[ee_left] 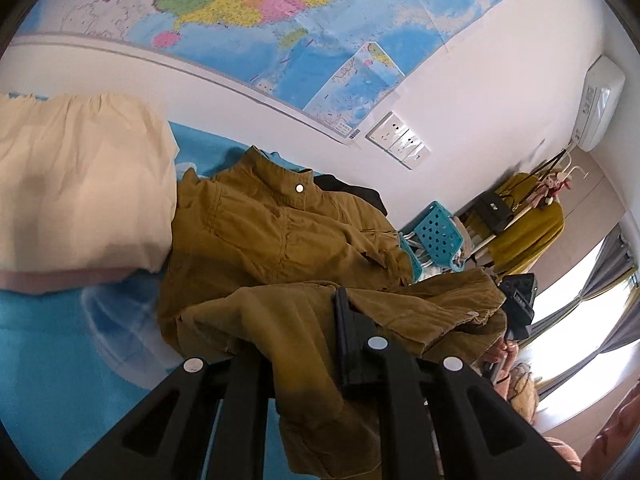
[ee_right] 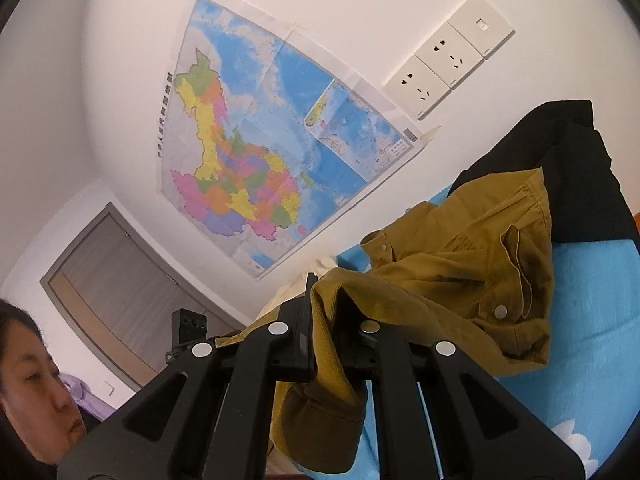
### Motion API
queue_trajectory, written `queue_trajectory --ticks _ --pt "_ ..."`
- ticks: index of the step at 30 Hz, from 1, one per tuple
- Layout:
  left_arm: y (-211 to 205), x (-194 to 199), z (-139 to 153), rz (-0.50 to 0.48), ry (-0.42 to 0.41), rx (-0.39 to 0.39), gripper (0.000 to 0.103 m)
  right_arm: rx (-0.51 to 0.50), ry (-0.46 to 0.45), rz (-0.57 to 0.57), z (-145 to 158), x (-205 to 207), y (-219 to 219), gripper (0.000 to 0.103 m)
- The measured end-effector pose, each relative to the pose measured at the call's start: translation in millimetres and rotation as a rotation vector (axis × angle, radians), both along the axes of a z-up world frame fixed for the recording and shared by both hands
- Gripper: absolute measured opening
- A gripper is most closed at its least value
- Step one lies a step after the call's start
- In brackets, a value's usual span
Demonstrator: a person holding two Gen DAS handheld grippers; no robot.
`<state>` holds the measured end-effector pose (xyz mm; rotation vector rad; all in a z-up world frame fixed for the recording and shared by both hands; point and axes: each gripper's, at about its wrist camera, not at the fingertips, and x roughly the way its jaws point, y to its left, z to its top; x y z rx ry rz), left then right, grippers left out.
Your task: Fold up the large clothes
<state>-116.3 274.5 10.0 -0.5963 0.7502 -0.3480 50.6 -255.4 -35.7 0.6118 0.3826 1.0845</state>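
Left wrist view first: the left claw is pinching the hem of the mustard corduroy jacket, cloth draped thick between its fingers. The rest of the jacket lies collar-up on the blue bed sheet, its collar snap pointing toward the wall map. A cream pillow sits just beside the jacket's shoulder, and a teal perforated basket stands beyond its far edge. My read: this is the lift of the bottom edge, mid-fold.

Right wrist view now: the right claw is pressed together on another bunch of the same jacket, fabric spilling below the fingers. A black garment lies past the jacket, under the wall sockets. Next move, I'd say, calls for both claws carrying the hem together toward the collar, level and taut, so no crease gets trapped.
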Motion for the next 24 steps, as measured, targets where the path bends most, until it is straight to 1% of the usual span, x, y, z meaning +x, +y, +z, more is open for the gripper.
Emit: queue_trajectory --ticks 7,16,24 --pt "-5 10 7 0.022 -0.004 0.068 0.01 0.0 0.019 -0.01 4 14 2 0.006" --pt "-15 26 12 0.07 -0.005 0.187 0.01 -0.016 0.032 -0.018 7 30 8 0.006" --pt "-20 38 14 0.082 -0.011 0.245 0.011 -0.028 0.06 -0.034 6 46 11 0.007"
